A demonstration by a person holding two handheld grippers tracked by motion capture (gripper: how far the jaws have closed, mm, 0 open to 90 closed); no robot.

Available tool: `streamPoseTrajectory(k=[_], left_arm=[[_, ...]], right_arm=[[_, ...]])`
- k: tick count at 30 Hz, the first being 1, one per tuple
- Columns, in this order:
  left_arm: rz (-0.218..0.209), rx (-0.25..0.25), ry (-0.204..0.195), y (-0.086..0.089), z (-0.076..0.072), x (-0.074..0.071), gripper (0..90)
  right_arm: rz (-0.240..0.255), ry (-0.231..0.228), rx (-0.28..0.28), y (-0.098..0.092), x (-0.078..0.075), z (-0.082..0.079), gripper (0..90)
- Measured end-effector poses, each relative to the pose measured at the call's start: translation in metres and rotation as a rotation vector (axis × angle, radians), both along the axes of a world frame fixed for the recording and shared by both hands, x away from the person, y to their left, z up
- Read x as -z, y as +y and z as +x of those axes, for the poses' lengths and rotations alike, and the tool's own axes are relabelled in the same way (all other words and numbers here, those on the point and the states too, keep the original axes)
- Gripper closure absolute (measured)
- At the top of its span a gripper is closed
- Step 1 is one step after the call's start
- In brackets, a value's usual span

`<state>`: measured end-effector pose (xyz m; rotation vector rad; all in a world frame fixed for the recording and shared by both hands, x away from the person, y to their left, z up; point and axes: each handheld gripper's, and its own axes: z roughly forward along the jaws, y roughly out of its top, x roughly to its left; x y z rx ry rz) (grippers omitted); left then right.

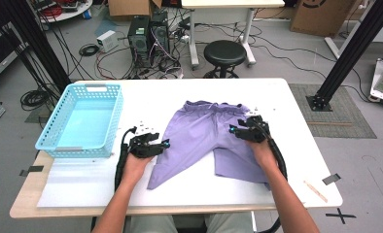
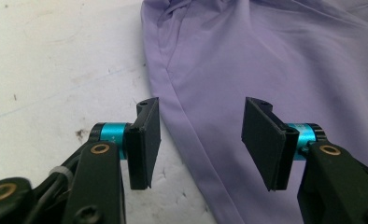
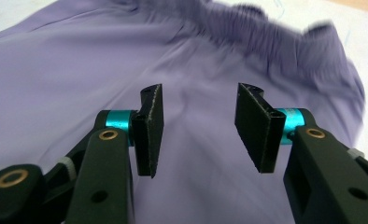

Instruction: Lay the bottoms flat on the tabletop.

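Looks like a robotics/research lab — bare grey floor w/ tangled cables (image 1: pixel 90 51), two open PC towers (image 1: pixel 148 36) beyond the white table's (image 1: pixel 277 97) far edge, black alu. frame posts (image 1: pixel 347 51) at both sides, cardboard boxes (image 1: pixel 321 14), a round stool (image 1: pixel 224 53) — tape marks on the floor.

Plain lilac shorts (image 1: pixel 214 136) lie on a white table (image 1: pixel 277 97) beside a light blue basket (image 1: pixel 82 121); the stool (image 1: pixel 224 52) is black

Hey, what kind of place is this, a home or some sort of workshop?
Most likely a robotics lab or workshop, not a home: desktop computer towers stand on the floor amid loose cables, black metal frame posts flank the white table, and cardboard boxes sit at the back.
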<state>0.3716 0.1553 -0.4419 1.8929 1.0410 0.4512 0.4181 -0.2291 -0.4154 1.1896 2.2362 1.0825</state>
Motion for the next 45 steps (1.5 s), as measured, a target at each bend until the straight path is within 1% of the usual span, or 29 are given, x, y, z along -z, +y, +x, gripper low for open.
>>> streamPoseTrajectory(k=[4, 5, 7, 9, 12, 14, 15, 16, 17, 18, 19, 21, 23, 25, 27, 28, 30, 31, 33, 34, 35, 36, 38, 40, 41, 42, 43, 44, 45], left_arm=[[-0.017, 0.010, 0.003, 0.000, 0.005, -0.001, 47.0], [-0.020, 0.014, 0.003, 0.001, 0.005, 0.000, 47.0], [-0.025, 0.021, 0.019, 0.001, 0.007, 0.002, 47.0], [-0.021, 0.027, 0.032, 0.000, 0.008, 0.003, 47.0], [-0.008, 0.042, 0.034, -0.003, 0.006, 0.002, 46.9], [0.000, 0.049, 0.032, -0.003, 0.004, 0.001, 47.0], [0.002, 0.050, 0.031, -0.003, 0.004, 0.001, 46.9], [0.001, 0.048, 0.034, -0.003, 0.004, 0.001, 46.9], [-0.002, 0.053, 0.040, -0.003, 0.004, 0.002, 46.8], [0.006, 0.061, 0.043, -0.003, 0.005, 0.003, 46.7], [0.008, 0.065, 0.048, -0.004, 0.005, 0.004, 46.7], [0.014, 0.078, 0.050, -0.007, 0.005, 0.005, 46.6], [0.019, 0.086, 0.049, -0.010, 0.006, 0.006, 46.6], [0.045, 0.093, 0.057, -0.013, 0.006, 0.008, 46.6], [0.056, 0.111, 0.059, -0.016, 0.006, 0.008, 46.6], [0.055, 0.130, 0.061, -0.017, 0.006, 0.008, 46.6], [0.067, 0.145, 0.062, -0.018, 0.006, 0.008, 48.5], [0.078, 0.149, 0.071, -0.019, 0.006, 0.008, 52.0], [0.129, 0.150, 0.047, -0.024, 0.004, 0.008, 64.4], [0.131, 0.174, 0.045, -0.025, 0.003, 0.008, 72.4], [0.142, 0.179, 0.040, -0.026, 0.002, 0.008, 81.7], [0.145, 0.178, 0.043, -0.026, 0.002, 0.007, 87.9], [0.144, 0.170, 0.045, -0.025, 0.004, 0.006, 88.6], [0.138, 0.136, 0.035, -0.022, 0.005, 0.006, 88.8], [0.136, 0.112, 0.029, -0.020, 0.007, 0.005, 88.9], [0.133, 0.091, 0.023, -0.017, 0.009, 0.004, 88.9], [0.130, 0.069, 0.015, -0.014, 0.011, 0.002, 88.9], [0.119, 0.044, 0.006, -0.012, 0.013, 0.000, 88.9], [0.110, 0.014, -0.006, -0.009, 0.016, -0.002, 89.0]], right_arm=[[-0.036, 0.008, 0.030, 0.020, 0.005, 0.038, 52.3], [-0.054, 0.016, 0.035, 0.024, 0.006, 0.047, 52.9], [-0.090, 0.020, 0.047, 0.030, 0.010, 0.064, 54.3], [-0.109, 0.024, 0.071, 0.034, 0.012, 0.080, 54.3], [-0.139, -0.006, 0.111, 0.040, 0.013, 0.100, 55.2], [-0.187, -0.055, 0.158, 0.046, 0.012, 0.111, 55.2], [-0.206, -0.063, 0.182, 0.048, 0.011, 0.115, 55.2], [-0.202, -0.063, 0.204, 0.049, 0.010, 0.117, 55.1], [-0.172, -0.061, 0.216, 0.047, 0.008, 0.117, 54.4], [-0.125, -0.049, 0.220, 0.045, 0.006, 0.116, 53.3], [-0.090, -0.027, 0.207, 0.043, 0.004, 0.114, 51.6], [-0.073, 0.004, 0.169, 0.039, -0.001, 0.107, 50.4], [-0.057, -0.023, 0.143, 0.031, -0.005, 0.095, 50.4], [-0.030, -0.029, 0.135, 0.022, -0.009, 0.081, 50.4], [-0.039, -0.036, 0.124, 0.013, -0.010, 0.066, 50.4], [-0.039, -0.029, 0.111, 0.008, -0.010, 0.059, 50.3], [-0.048, -0.006, 0.103, -0.001, -0.008, 0.044, 48.3], [-0.061, 0.007, 0.098, -0.005, -0.007, 0.037, 47.6], [-0.061, 0.036, 0.093, -0.015, -0.002, 0.022, 47.6], [-0.059, 0.056, 0.089, -0.019, 0.001, 0.015, 47.6], [-0.078, 0.070, 0.098, -0.024, 0.005, 0.009, 47.9], [-0.095, 0.076, 0.111, -0.028, 0.008, 0.004, 49.1], [-0.113, 0.082, 0.135, -0.036, 0.015, -0.001, 53.7], [-0.133, 0.111, 0.137, -0.042, 0.021, 0.003, 61.6], [-0.139, 0.125, 0.136, -0.044, 0.024, 0.007, 67.4], [-0.137, 0.105, 0.131, -0.045, 0.025, 0.009, 79.5], [-0.152, 0.091, 0.135, -0.045, 0.025, 0.011, 89.7], [-0.161, 0.089, 0.117, -0.045, 0.024, 0.014, 90.0], [-0.160, 0.087, 0.123, -0.045, 0.023, 0.018, 90.0]])
